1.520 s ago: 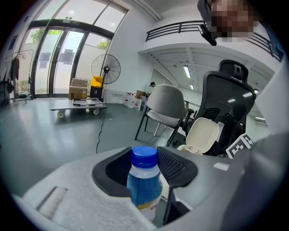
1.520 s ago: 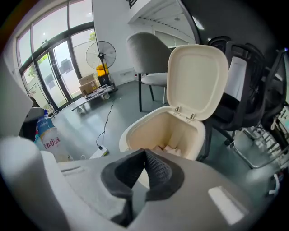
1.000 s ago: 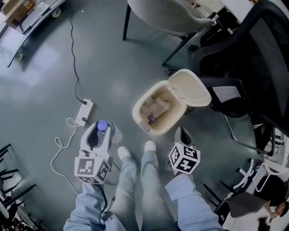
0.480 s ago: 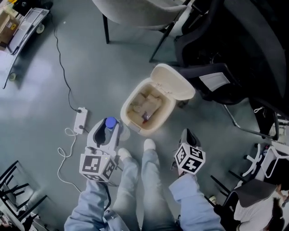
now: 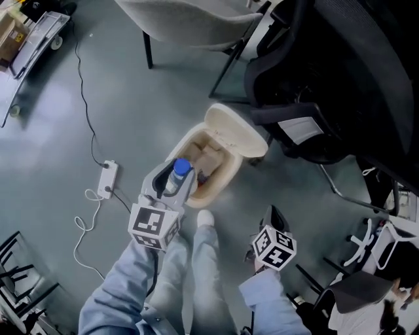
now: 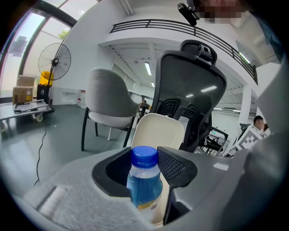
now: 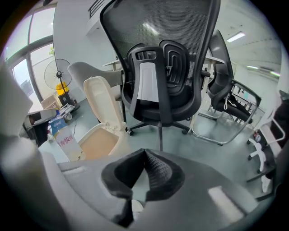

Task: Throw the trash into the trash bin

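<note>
A clear plastic bottle [image 5: 179,174] with a blue cap and blue label stands upright between the jaws of my left gripper [image 5: 172,179], which is shut on it. In the head view it hangs at the near rim of the cream trash bin [image 5: 226,171], whose lid [image 5: 234,131] stands open; crumpled paper lies inside. The left gripper view shows the bottle [image 6: 143,185] gripped by the left gripper [image 6: 144,160], with the lid [image 6: 158,131] just behind. My right gripper [image 5: 273,212] is to the right of the bin, its jaws shut and empty [image 7: 143,155]. The right gripper view shows the bin [image 7: 97,140] at the left.
A black office chair [image 5: 340,78] stands right behind the bin, and a grey shell chair [image 5: 190,19] is beyond it. A white power strip [image 5: 107,178] with cables lies on the floor at the left. The person's shoe [image 5: 205,218] is just in front of the bin.
My left gripper has carried the bottle up and to the right, from beside the bin to its near rim. The right gripper has shifted slightly, staying right of the bin.
</note>
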`<state>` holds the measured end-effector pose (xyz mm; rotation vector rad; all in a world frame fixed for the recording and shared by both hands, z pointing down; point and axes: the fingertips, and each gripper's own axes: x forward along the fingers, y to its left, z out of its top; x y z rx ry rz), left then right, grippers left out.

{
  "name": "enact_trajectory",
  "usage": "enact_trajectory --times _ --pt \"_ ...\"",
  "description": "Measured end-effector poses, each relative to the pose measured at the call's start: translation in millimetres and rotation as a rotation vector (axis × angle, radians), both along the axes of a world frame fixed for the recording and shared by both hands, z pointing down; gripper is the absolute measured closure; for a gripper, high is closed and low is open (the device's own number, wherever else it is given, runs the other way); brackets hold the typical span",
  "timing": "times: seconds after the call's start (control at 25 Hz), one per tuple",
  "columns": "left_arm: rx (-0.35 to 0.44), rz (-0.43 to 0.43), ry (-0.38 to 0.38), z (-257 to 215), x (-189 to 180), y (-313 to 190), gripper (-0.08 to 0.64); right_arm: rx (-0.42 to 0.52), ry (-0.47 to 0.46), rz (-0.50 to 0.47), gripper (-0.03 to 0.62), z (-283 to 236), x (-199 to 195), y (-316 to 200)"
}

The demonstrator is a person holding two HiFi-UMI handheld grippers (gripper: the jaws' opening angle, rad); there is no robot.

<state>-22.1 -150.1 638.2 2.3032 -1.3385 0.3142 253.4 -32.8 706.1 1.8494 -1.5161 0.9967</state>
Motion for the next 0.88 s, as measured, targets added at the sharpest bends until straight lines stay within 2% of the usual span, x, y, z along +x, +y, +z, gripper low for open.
enact_trajectory --times 0.12,0.52,0.76,0.88 --pt "-0.034 0.031 -0.016 22.1 15.6 -7.1 0.370 -0.017 0.002 0.008 0.589 5.4 11.3 5.0" --pt "-0.069 0.072 -0.056 77.5 47.1 -27.5 0.370 -0.063 0.005 -0.002 0.589 22.1 30.3 6.3" --pt "-0.012 0.158 -0.115 85.1 67.3 -33.1 0.370 -0.077 0.001 -0.009 0.589 26.5 34.8 5.8" --pt "-0.006 0.193 -0.100 86.9 76.4 -31.8 0.367 -0.085 0.004 0.006 0.589 28.8 42.4 8.1"
